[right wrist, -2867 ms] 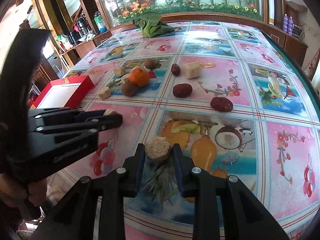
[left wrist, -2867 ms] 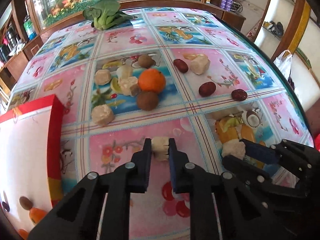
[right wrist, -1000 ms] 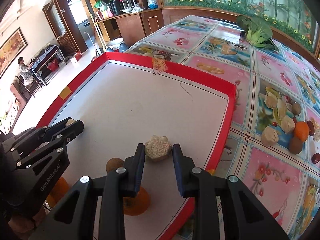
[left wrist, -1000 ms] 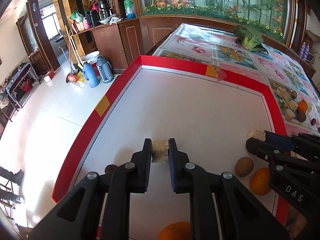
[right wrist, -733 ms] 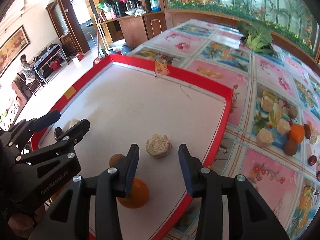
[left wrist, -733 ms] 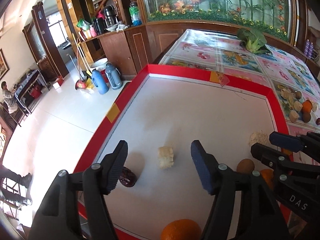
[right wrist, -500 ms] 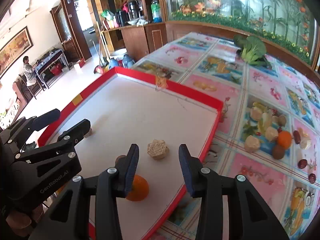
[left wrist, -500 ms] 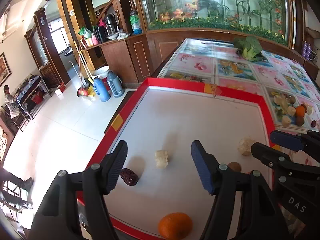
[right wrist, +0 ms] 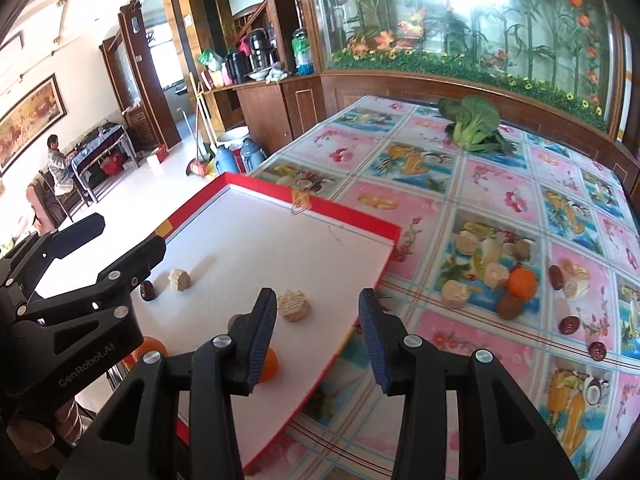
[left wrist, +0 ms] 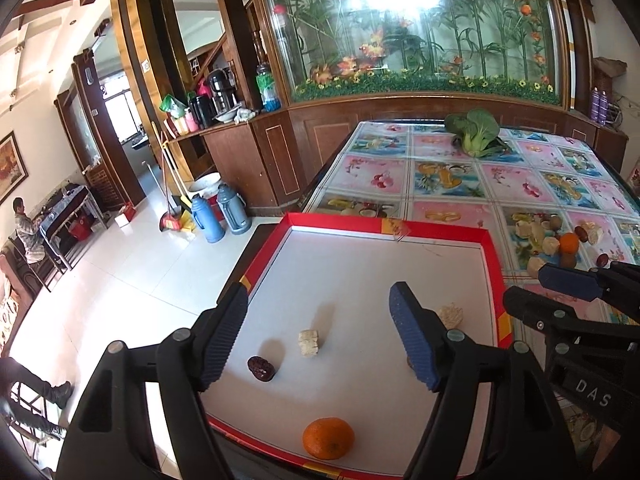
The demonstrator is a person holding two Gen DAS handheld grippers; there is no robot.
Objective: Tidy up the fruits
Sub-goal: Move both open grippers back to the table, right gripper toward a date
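Observation:
A red-rimmed white tray point(left wrist: 384, 225) lies at the table's left end. In it lie a beige fruit piece point(left wrist: 309, 343), a dark date point(left wrist: 261, 368), an orange point(left wrist: 328, 438) and a second beige piece point(left wrist: 451, 315). My left gripper point(left wrist: 318, 300) hovers above the first piece, its jaws opening wide, with nothing between the pads. My right gripper point(right wrist: 317, 300) is open above the round beige piece point(right wrist: 294, 305), clear of it. A second orange point(right wrist: 268, 364) and a brown fruit point(right wrist: 236, 322) sit partly hidden behind its left finger.
On the patterned tablecloth to the right lie several loose fruits: an orange point(right wrist: 520, 282), a brown kiwi point(right wrist: 508, 306), beige chunks point(right wrist: 454, 293) and dates point(right wrist: 569, 325). A leafy green vegetable point(right wrist: 474, 122) sits at the far end. The tray overhangs the table edge above the floor.
Both grippers let go of their beige pieces, which now lie in the tray. Both have opened and risen away from the tray.

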